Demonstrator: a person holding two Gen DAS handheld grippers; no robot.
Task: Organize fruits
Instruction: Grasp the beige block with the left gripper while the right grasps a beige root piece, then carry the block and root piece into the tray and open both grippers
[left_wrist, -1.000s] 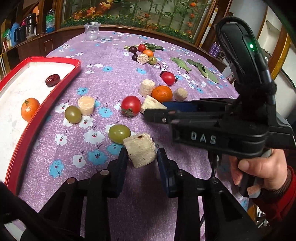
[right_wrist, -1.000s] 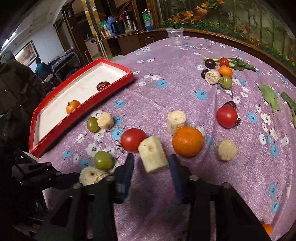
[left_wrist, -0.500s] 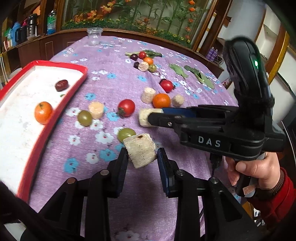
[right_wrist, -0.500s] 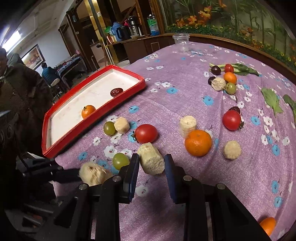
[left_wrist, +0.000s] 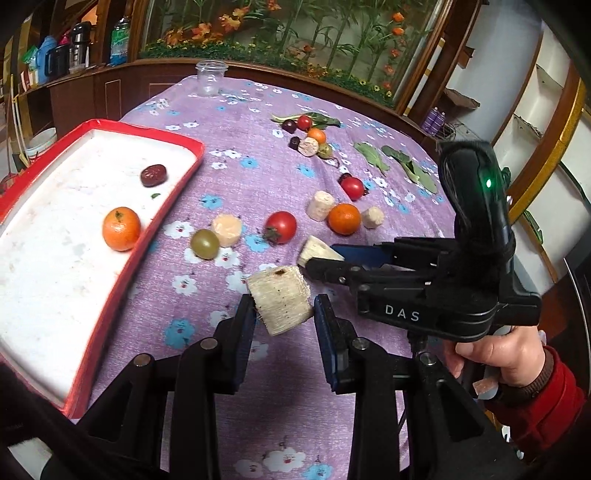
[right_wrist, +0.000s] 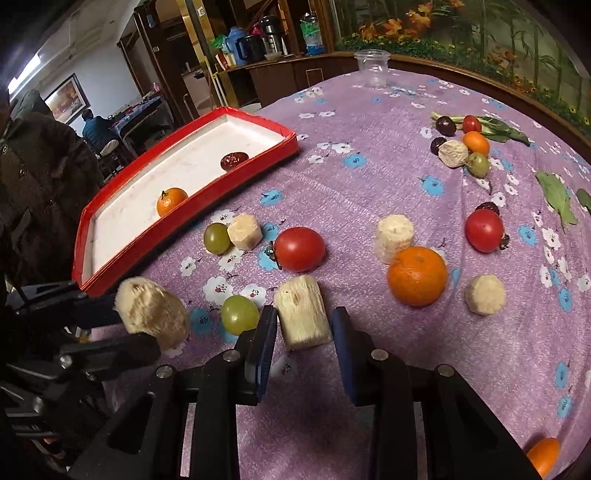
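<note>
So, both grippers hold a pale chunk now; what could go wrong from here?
1. The right gripper's jaws are opening with the right chunk between them; it may drop and knock the green grape beside it.
2. The left gripper pinches the left chunk only near its pad tips, tilted; it might twist out before reaching the red tray.
3. The grippers are close together and could bump.
</note>
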